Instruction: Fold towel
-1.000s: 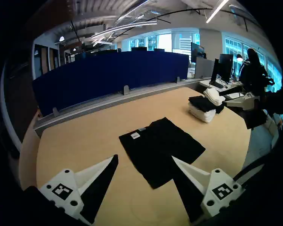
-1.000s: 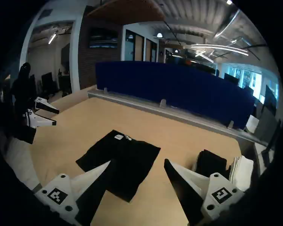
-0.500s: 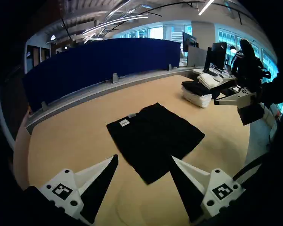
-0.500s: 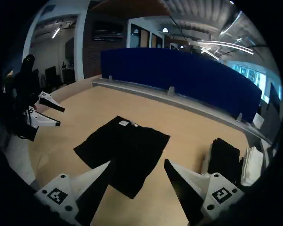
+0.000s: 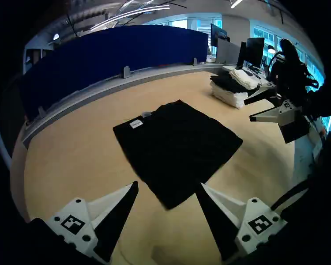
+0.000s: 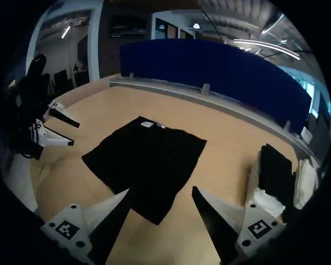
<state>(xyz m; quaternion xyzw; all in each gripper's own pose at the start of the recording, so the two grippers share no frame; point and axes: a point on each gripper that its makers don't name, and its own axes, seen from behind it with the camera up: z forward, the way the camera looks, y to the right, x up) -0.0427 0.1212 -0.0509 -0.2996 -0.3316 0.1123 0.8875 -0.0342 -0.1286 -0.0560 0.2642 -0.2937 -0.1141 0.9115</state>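
Left gripper view, black towel (image 5: 178,141), white label (image 5: 136,124) (illegible), left gripper (image 5: 166,184) and right gripper (image 6: 161,190) fingers wide.

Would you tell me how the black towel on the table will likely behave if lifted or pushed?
The black towel lies flat and thin on the wooden table, so it is probably floppy and would drape. Pushed, it would likely bunch rather than slide.
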